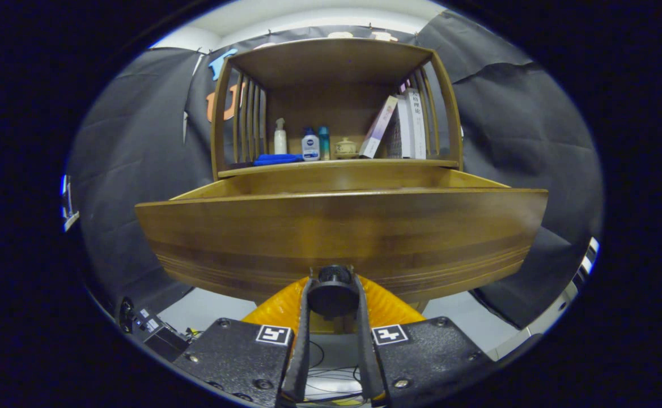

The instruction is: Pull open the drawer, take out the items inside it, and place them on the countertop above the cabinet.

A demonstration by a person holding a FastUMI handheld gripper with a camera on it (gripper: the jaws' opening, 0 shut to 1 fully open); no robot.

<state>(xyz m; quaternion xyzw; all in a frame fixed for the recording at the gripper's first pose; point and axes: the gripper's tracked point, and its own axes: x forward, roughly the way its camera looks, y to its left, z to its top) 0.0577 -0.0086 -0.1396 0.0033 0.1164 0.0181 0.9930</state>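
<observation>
The gripper (334, 294) has its two fingers (304, 334) squeezed in close on a round dark knob (332, 293), one finger on each side, so it has hold of the knob. The knob sticks out from the front of a wide wooden drawer (342, 238). The drawer is pulled out toward the gripper, and its front board is right ahead of the fingers. You can see a bit of the inside walls of the drawer behind the front board, but you cannot tell what is lying inside it. Above and behind the drawer is the countertop (339, 164) of the wooden cabinet, with a shelf box that has a roof and wooden bars at both sides. On the countertop, at the left, a flat blue thing (277, 160) lies down. Just behind it a white spray bottle (280, 137) stands up. To the right of that is a white bottle with a blue label (310, 145), then a teal bottle (323, 142) touching or just beside it, then a small pale pot with a lid (345, 148). Further right some books (404, 126) stand, and the nearest one leans over to the right against the rest. Low down at the left, on the floor, there is a small dark box with wires (152, 331).
</observation>
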